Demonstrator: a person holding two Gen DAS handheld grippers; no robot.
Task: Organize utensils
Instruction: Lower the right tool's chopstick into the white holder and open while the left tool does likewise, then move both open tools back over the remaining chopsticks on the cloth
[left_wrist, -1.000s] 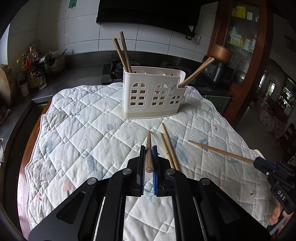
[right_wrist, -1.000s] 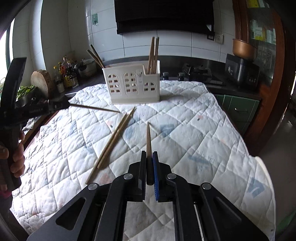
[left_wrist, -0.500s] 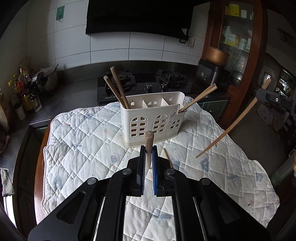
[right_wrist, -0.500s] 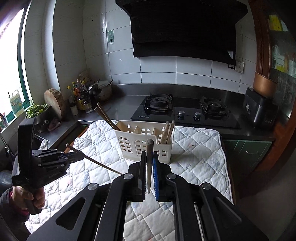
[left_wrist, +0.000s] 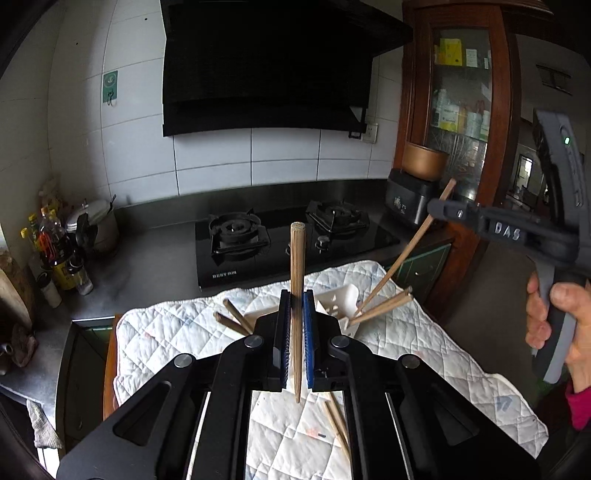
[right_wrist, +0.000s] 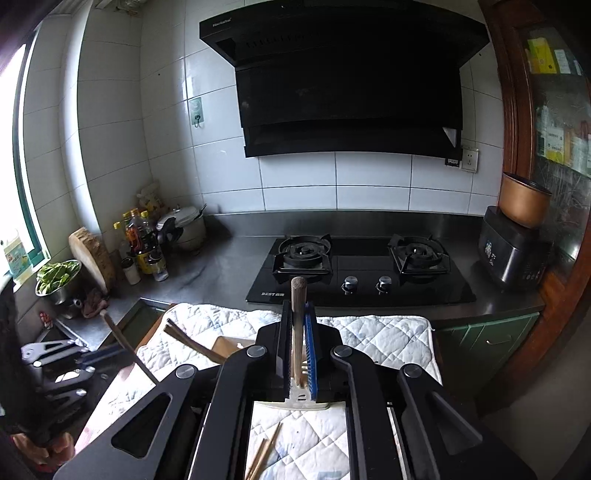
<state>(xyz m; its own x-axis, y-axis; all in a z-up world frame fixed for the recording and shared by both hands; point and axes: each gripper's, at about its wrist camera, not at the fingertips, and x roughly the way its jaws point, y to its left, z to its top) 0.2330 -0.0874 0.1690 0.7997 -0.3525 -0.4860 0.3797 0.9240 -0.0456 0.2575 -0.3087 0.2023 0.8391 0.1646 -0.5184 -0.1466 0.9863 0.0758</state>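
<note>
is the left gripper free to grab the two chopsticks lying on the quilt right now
Probably not yet. The left gripper is shut on a chopstick, so its jaws are occupied. The pair of chopsticks lies uncovered on the quilt below, reachable once that one is dropped in the holder.

Each camera sits on a gripper and looks forward along its two fingers, tilted down a bit. The left wrist view is high above the white quilted cloth (left_wrist: 424, 354) and faces the black gas stove (left_wrist: 291, 240) and the white tiled wall (left_wrist: 284, 158). The right wrist view looks the same way, from further right. Both views share the stove, the black range hood (right_wrist: 351, 85), the cloth and the grey steel counter (right_wrist: 221, 273).
</note>
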